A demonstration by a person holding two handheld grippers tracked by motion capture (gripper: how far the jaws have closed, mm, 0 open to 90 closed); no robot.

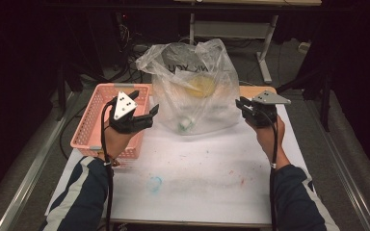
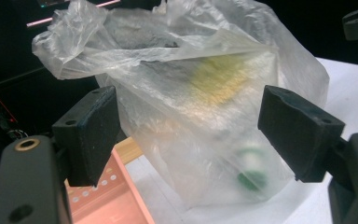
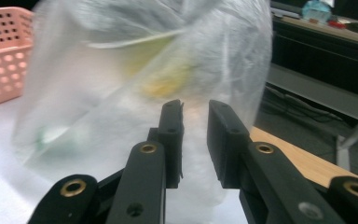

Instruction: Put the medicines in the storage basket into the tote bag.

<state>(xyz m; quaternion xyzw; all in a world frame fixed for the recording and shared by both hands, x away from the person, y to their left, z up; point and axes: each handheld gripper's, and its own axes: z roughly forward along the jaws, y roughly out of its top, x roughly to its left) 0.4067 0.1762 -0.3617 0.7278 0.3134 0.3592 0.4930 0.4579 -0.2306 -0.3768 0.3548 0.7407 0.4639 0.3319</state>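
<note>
Standing upright at the far middle of the white table top (image 1: 207, 168): a clear plastic bag (image 1: 197, 91), mouth gaping at the top, a yellow item (image 1: 200, 86) hanging blurred inside, a green-and-white item (image 1: 185, 125) lying at the bottom.

Hovering just left of the bag, over the right rim of the pink perforated basket (image 1: 101, 120): the left gripper (image 1: 149, 113), jaws spread wide, nothing between the pads, framing the bag from a short way off in the left gripper view (image 2: 186, 135).

Hanging at the bag's right edge: the right gripper (image 1: 241, 105), jaws parted by a narrow gap, pads (image 3: 221, 135) pressing on nothing, film of the bag lying just beyond the tips in the right gripper view (image 3: 195, 116); touching or not, impossible to tell.
</note>
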